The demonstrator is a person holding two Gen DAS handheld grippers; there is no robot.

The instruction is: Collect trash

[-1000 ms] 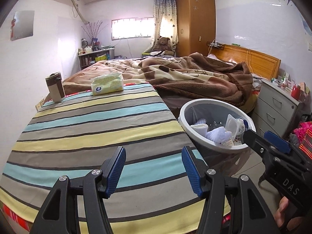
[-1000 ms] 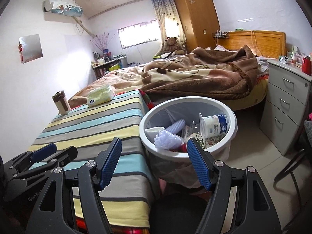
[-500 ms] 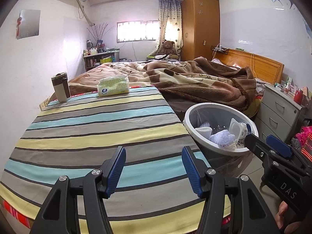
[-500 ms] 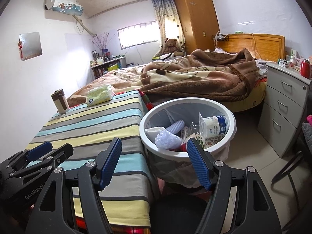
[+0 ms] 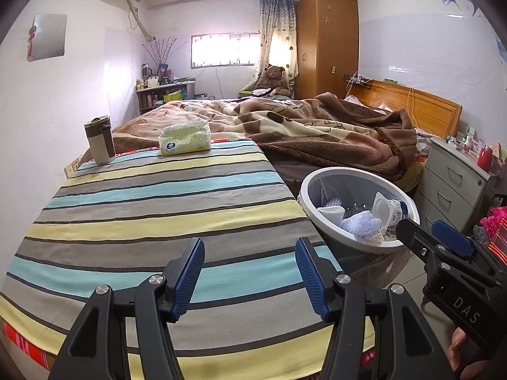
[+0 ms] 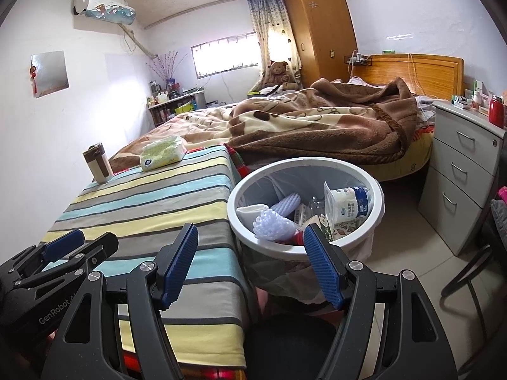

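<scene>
A white trash bin (image 6: 378, 204) stands on the floor beside the striped table (image 6: 164, 202). It holds a yogurt cup (image 6: 347, 205), white foam netting (image 6: 274, 224) and other trash. The bin also shows in the left wrist view (image 5: 305, 204). My left gripper (image 5: 250, 272) is open and empty above the near end of the striped table (image 5: 152, 202). My right gripper (image 6: 250, 269) is open and empty, just in front of the bin and near the table's corner. Each gripper shows in the other's view, the right one at the lower right (image 5: 443, 240) and the left one at the lower left (image 6: 73, 247).
A tissue pack (image 5: 185, 137) and a brown-and-white tumbler (image 5: 99, 144) stand at the table's far end. A bed with a brown blanket (image 5: 317, 133) lies behind. A grey drawer unit (image 6: 459, 171) stands right of the bin. A dark chair frame (image 6: 469, 272) is at the right edge.
Both grippers have drawn back and risen slightly, so the table and bin look a bit farther off. Both stay open and empty.
</scene>
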